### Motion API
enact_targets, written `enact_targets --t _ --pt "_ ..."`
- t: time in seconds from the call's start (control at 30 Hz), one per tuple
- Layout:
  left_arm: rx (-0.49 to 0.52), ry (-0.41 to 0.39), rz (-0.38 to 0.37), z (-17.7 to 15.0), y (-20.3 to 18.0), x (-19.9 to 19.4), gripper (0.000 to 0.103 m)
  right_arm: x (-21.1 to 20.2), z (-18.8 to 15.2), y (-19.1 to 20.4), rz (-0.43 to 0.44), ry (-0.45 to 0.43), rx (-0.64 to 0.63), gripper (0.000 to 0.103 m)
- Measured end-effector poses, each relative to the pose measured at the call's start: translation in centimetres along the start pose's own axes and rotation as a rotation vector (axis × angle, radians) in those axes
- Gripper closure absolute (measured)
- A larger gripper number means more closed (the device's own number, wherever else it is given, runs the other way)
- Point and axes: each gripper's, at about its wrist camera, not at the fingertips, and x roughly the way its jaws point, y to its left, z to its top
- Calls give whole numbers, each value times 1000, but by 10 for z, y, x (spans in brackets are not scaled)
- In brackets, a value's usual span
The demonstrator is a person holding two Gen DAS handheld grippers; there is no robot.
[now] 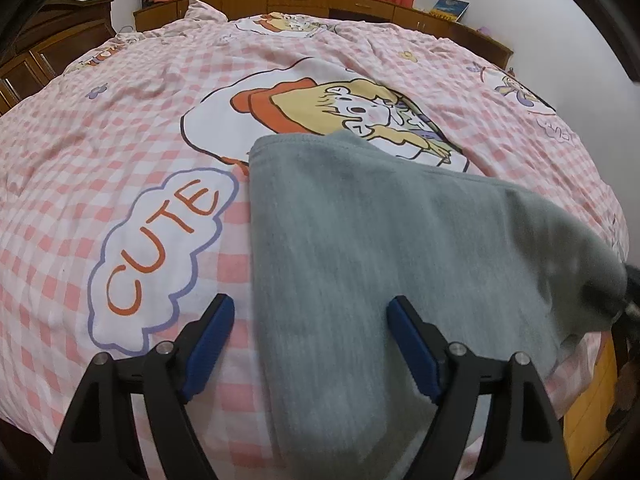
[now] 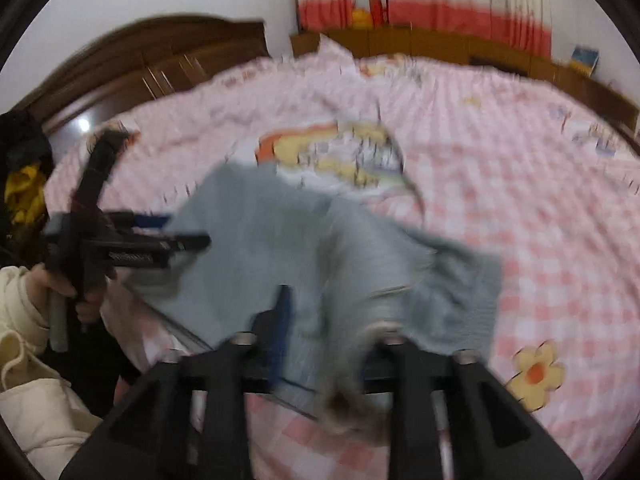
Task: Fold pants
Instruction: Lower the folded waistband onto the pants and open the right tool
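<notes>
Pants (image 1: pixel 360 248), one grey pair, on bed (image 1: pixel 120 128) with "CUTE" printed once. Left tool (image 1: pixel 310 312) spread wide, empty, over fabric. Right tool (image 2: pixel 328 320) pinching cloth, blurred.

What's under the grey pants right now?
The grey fleece pants lie on the pink checked quilt, covering the lower edge of its cartoon girl print. Whatever else lies beneath the pants is hidden.
</notes>
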Motion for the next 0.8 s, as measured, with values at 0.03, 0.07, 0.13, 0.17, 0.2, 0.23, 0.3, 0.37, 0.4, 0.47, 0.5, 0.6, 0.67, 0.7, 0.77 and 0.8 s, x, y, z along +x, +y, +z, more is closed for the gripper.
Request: enact_targets --t 0.03,0.07,0.13,0.17,0.2,0.23,0.3,0.37,0.4,0.47,0.5,0.6,0.67,0.7,0.77,0.8 --pt "3 1 -2 0 0 0 20 6 -1 -4 -3 11 24 62" --pt "5 3 -5 -1 1 -1 20 15 -2 -15 -5 29 90 62" --pt "4 5 -12 -1 2 -1 20 24 -4 -36 30 43 215 61" --pt "2 5 -17 -1 3 -1 20 27 -5 -50 88 39 317 61" --pt "-1 4 -20 -2 4 -1 20 29 -5 -61 140 28 398 61" --pt "-4 3 -21 -2 4 -1 20 31 -6 -71 195 13 480 61" --pt "-7 -1 -22 -3 4 -1 20 34 -5 -88 297 -19 608 61" --pt "-5 -3 -19 -3 4 -1 20 39 -1 -98 372 -49 683 61" --pt "-5 -2 -19 -3 3 -1 20 41 1 -101 392 -54 705 61" --pt "-8 0 -20 -3 3 -1 20 47 4 -106 415 -49 737 61" --pt "-6 -1 -21 -3 3 -1 20 49 6 -107 418 -50 740 61" --pt "-9 3 -21 -4 3 -2 20 45 8 -104 397 -80 697 82" --pt "-9 -6 -23 -4 3 -3 20 33 10 -97 316 -127 611 94" --pt "-13 -15 -27 -4 4 -3 20 29 12 -94 289 -146 584 95" --pt "-21 -34 -43 -4 4 -5 20 16 14 -83 223 -204 501 96" --pt "-22 -34 -46 -4 4 -4 20 11 14 -81 194 -221 477 97"
